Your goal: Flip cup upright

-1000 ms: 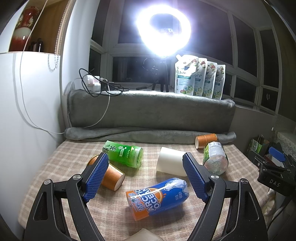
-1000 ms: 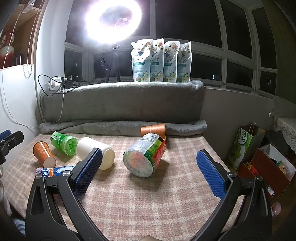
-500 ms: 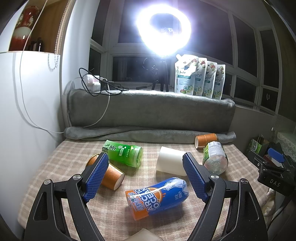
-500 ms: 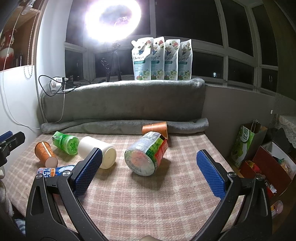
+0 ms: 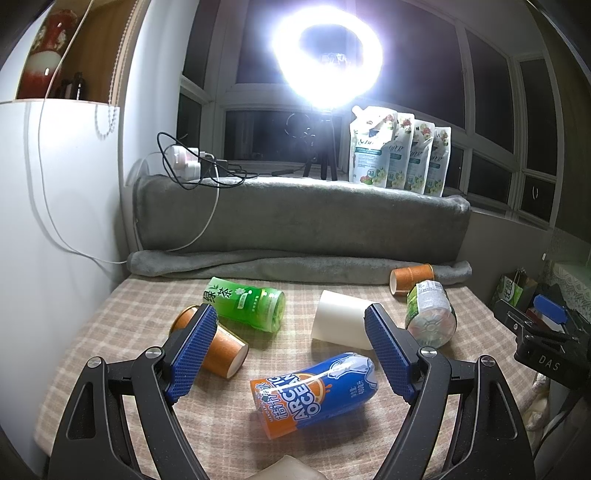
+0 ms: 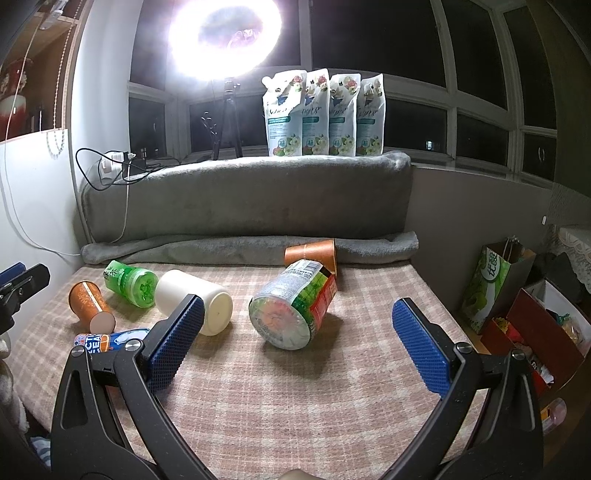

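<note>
Several cups lie on their sides on the checked tablecloth (image 5: pixel 122 332). A blue and orange cup (image 5: pixel 317 391) lies nearest, between the fingers of my open, empty left gripper (image 5: pixel 291 350). An orange cup (image 5: pixel 218 343) lies at its left finger, a green cup (image 5: pixel 247 304) and a white cup (image 5: pixel 340 323) beyond. In the right wrist view, my open, empty right gripper (image 6: pixel 295 343) hovers in front of a clear cup with a green and red label (image 6: pixel 295 306). The white cup (image 6: pixel 195 299) lies by its left finger.
A second orange cup (image 6: pixel 314 253) lies against the grey rolled blanket (image 6: pixel 221 243) at the table's back. Refill pouches (image 6: pixel 325 114) and a ring light (image 6: pixel 221 33) stand on the sill. Bags and boxes (image 6: pixel 517 306) sit off the table's right edge.
The right gripper has edged slightly closer to the table and the labelled cup. The left gripper and all cups have stayed in place.
</note>
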A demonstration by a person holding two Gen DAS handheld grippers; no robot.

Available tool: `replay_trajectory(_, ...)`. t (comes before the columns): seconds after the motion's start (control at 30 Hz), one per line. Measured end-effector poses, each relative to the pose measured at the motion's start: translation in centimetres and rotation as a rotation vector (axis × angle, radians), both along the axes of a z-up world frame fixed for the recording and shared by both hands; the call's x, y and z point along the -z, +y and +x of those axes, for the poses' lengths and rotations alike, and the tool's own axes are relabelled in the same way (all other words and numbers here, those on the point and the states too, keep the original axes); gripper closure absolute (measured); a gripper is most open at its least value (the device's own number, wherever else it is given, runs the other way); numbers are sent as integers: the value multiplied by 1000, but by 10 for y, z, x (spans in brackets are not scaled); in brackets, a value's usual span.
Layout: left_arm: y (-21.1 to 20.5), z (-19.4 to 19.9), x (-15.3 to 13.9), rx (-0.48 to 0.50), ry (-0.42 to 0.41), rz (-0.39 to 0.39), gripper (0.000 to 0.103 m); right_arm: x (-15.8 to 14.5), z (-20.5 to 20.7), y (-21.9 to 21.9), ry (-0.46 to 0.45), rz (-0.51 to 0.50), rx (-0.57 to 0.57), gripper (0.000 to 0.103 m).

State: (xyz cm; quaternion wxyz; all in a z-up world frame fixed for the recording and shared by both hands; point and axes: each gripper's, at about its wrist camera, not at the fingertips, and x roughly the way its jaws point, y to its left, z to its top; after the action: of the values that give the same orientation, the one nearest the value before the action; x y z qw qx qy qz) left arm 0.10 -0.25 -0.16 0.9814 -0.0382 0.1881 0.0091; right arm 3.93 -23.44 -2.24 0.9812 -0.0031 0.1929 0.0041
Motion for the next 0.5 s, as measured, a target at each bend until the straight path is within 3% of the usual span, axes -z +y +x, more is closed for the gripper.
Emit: replay_trajectory(0.5,0,-1,8,2,14,-10,21,7,6,-1,46,35,-8,0)
